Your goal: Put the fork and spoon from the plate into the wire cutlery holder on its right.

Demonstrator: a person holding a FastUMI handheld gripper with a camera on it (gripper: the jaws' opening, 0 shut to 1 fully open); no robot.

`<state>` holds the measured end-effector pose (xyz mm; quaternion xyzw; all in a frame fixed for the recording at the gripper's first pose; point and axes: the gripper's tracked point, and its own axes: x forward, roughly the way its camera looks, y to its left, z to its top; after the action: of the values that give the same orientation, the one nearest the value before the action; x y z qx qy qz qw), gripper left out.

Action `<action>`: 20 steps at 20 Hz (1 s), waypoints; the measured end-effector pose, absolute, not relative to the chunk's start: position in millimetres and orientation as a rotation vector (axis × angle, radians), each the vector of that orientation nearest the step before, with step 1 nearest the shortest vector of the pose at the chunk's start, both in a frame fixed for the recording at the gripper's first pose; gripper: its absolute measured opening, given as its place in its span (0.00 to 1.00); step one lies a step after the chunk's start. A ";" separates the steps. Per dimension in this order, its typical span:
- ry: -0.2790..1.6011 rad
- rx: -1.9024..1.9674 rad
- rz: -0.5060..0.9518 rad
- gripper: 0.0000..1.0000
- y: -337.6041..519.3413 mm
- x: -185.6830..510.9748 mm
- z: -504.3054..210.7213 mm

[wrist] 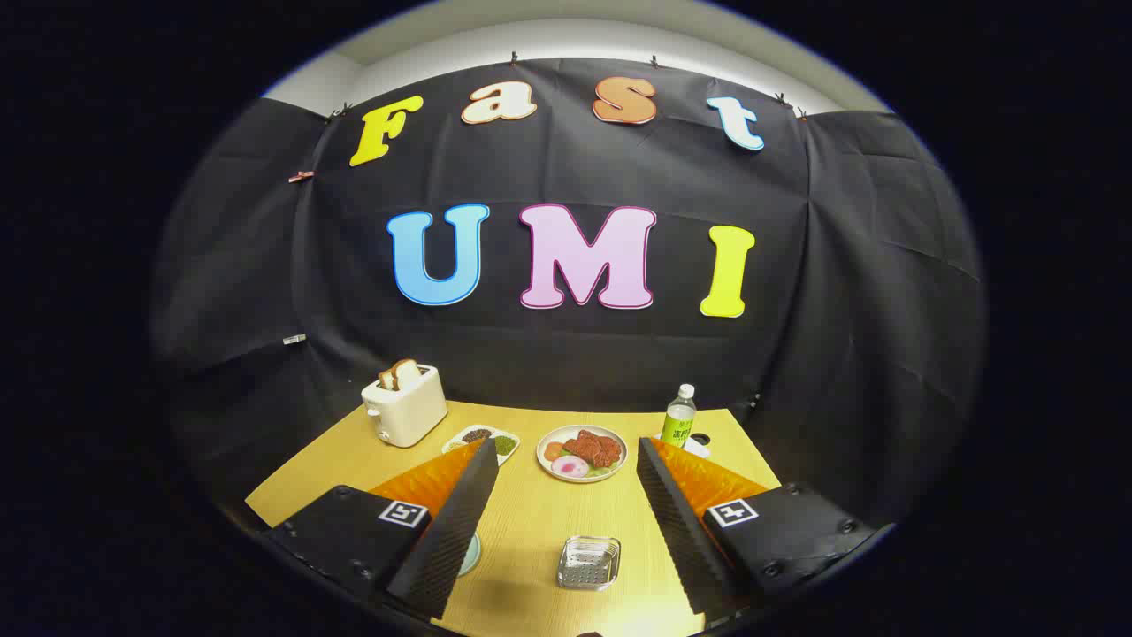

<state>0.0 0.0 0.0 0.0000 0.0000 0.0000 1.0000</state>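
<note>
My gripper (566, 447) is held above the near end of a wooden table (531, 513), open, with a wide gap and nothing between its fingers. A wire cutlery holder (588, 563) stands on the table low in that gap, closer to the right finger (681, 522). It looks empty from here. To the holder's left, a thin rim of a pale teal plate (473, 555) peeks out beside the left finger (451, 522). That finger covers the rest of the plate and whatever lies on it.
Beyond the fingertips sits a plate of toy food (581, 453). A white toaster (404, 407) with bread stands at the far left, with a small dish of seeds (482, 440) beside it. A green-labelled bottle (679, 414) stands at the far right.
</note>
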 end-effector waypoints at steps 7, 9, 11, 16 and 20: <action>0.001 0.000 0.001 0.98 -0.3 -0.8 -0.6; -0.002 0.000 0.000 0.98 -0.4 -0.7 0.4; -0.004 -0.001 -0.001 0.98 -0.3 -0.9 0.2; -0.008 -0.001 -0.005 0.98 1.0 -3.8 0.9; -0.004 0.006 -0.001 0.98 5.9 -3.9 -0.1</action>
<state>-3.9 5.9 -0.1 0.0028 -0.0020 -0.0003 1.0000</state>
